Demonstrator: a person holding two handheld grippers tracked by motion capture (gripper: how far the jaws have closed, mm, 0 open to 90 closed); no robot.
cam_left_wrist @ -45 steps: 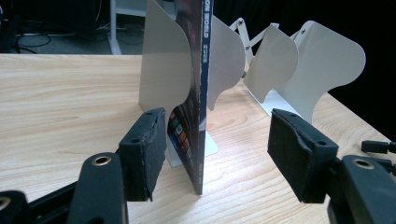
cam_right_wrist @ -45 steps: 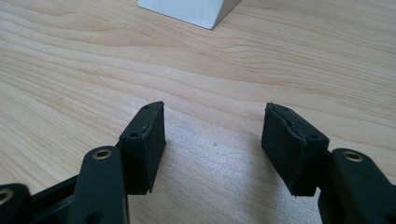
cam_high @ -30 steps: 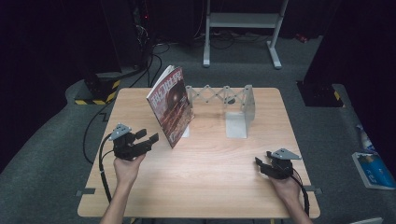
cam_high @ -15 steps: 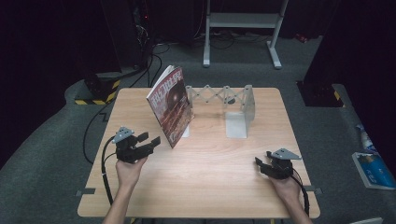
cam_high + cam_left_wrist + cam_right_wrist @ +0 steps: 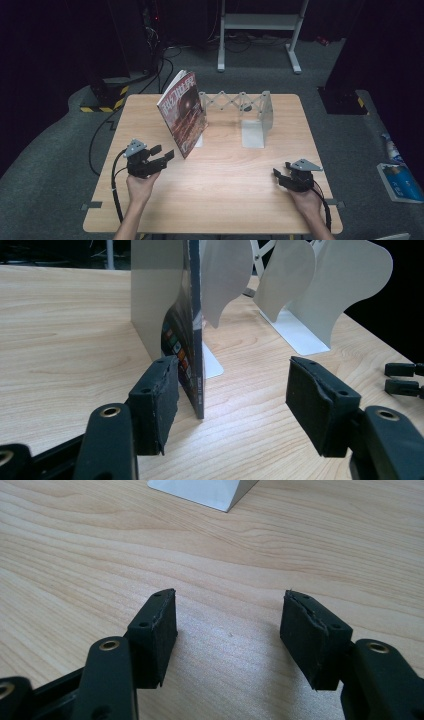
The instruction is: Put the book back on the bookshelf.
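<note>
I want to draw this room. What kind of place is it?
Probably a lab or recording studio: dark walls, cables on the floor, a metal stand, and one wooden table holding a book.

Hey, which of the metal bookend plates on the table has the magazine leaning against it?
The leftmost plate of the expanding bookend rack, nearest the left gripper. The magazine stands tilted against it; the large end plate on the right stands bare.

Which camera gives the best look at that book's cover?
The high view: the book stands leaning at the left end of the metal rack, its red cover facing the camera. The left gripper view sees it edge-on, just past one jaw pad. The right gripper view looks at bare table.
</note>
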